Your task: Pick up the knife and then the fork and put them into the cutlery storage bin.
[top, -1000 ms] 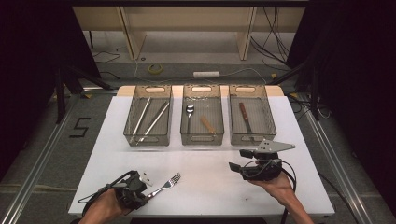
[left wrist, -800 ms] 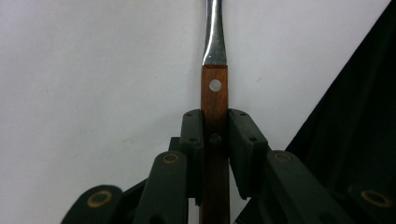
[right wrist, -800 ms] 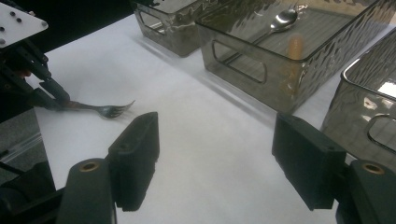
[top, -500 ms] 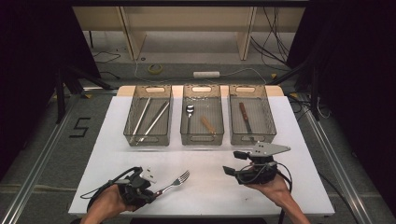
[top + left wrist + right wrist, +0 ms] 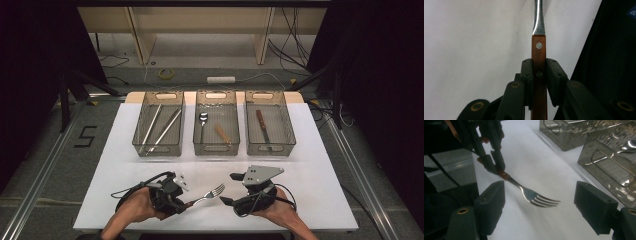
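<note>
Fork (image 5: 209, 193) in mid-handover, near the front edge of the white surface (image 5: 320, 170): the left gripper (image 5: 186, 200) clamps its wooden handle, tines pointing toward the right gripper (image 5: 226, 189), whose jaws have just been opening and now stand wide with nothing between them. Light, stiff and slick along its steel neck, the fork looks best taken on the bare shaft just behind the tines. Beyond stand three mesh trays (image 5: 216, 148), holding what appear to be long metal utensils, a spoon (image 5: 202, 119) and a wooden-handled knife (image 5: 263, 128).
</note>
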